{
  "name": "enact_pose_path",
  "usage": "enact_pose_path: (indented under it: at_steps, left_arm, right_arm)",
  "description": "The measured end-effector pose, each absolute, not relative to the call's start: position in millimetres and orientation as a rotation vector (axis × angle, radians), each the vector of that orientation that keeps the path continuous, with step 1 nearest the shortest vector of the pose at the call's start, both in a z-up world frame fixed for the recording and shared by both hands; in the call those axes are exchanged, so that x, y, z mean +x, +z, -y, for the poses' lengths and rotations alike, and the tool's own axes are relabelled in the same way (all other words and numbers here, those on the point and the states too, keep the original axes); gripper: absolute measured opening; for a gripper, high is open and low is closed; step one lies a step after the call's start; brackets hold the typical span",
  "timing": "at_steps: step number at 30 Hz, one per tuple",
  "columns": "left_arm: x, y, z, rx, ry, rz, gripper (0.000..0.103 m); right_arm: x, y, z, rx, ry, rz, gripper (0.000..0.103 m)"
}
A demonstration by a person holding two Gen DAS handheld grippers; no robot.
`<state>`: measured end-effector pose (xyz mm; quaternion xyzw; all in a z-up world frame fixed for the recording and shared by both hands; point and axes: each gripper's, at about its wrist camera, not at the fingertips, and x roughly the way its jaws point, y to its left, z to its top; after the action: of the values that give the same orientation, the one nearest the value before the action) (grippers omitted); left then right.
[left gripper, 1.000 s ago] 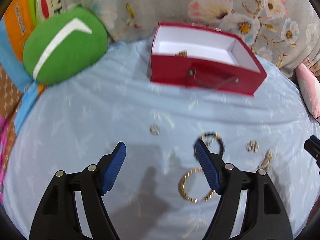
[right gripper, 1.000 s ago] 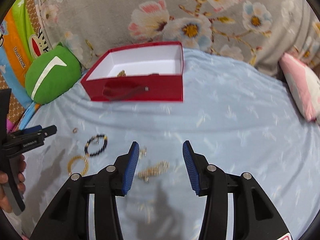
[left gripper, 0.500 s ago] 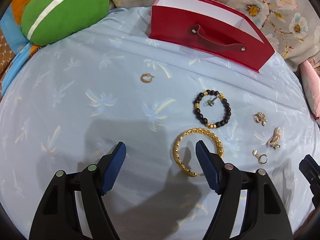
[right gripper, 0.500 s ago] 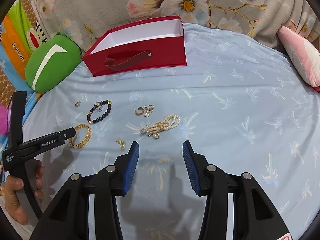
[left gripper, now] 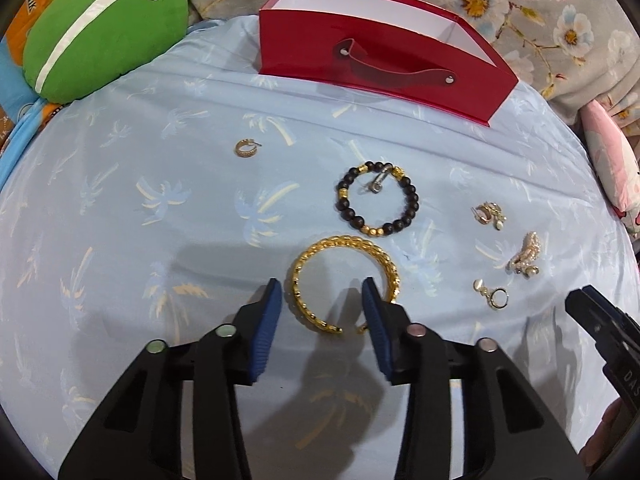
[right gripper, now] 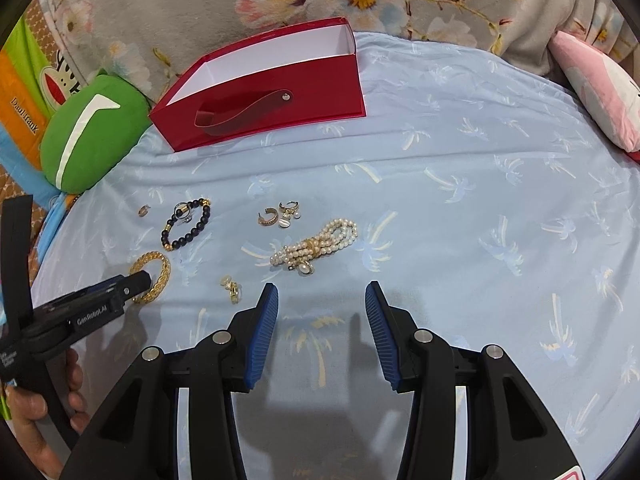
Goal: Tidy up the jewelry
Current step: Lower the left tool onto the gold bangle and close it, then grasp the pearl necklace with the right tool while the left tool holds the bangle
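The left gripper (left gripper: 322, 294), jaws apart, straddles the near rim of the flat gold bangle (left gripper: 344, 282); the right gripper (right gripper: 318, 300), also apart, is farther away.

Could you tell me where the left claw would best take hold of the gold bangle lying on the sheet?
Probably the gold bangle is best pinched across its rim from above, one finger inside the ring and one outside. It lies flat, and the open left claw stands over its near arc.

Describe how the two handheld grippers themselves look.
Both, the left gripper and the right gripper, have black plastic frames, silver round bolts and blue ribbed pads. White lettering runs along the left one's side; a bare hand grips its handle.
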<state>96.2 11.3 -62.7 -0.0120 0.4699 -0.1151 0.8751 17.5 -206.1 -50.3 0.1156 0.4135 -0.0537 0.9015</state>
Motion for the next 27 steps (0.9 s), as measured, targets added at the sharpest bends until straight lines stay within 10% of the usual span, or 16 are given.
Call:
enact_pose_path:
  at_steps: [6, 11, 27]
  left_arm:
    - [94, -58, -14, -0.078, -0.280, -0.995, 0.034]
    - [87, -44, -6, -0.052, -0.267, -0.930, 0.077]
    - [96, -64, 15, 0.044, -0.240, -0.968, 0.056]
  right_arm:
    - [21, -49, 205, 0.241, -0.110, -0.850, 0.045]
    - [22, -49, 205, 0.240, -0.112, -0.854, 0.045]
    - [54, -65, 204, 0.324, -0.095, -0.884, 0.047]
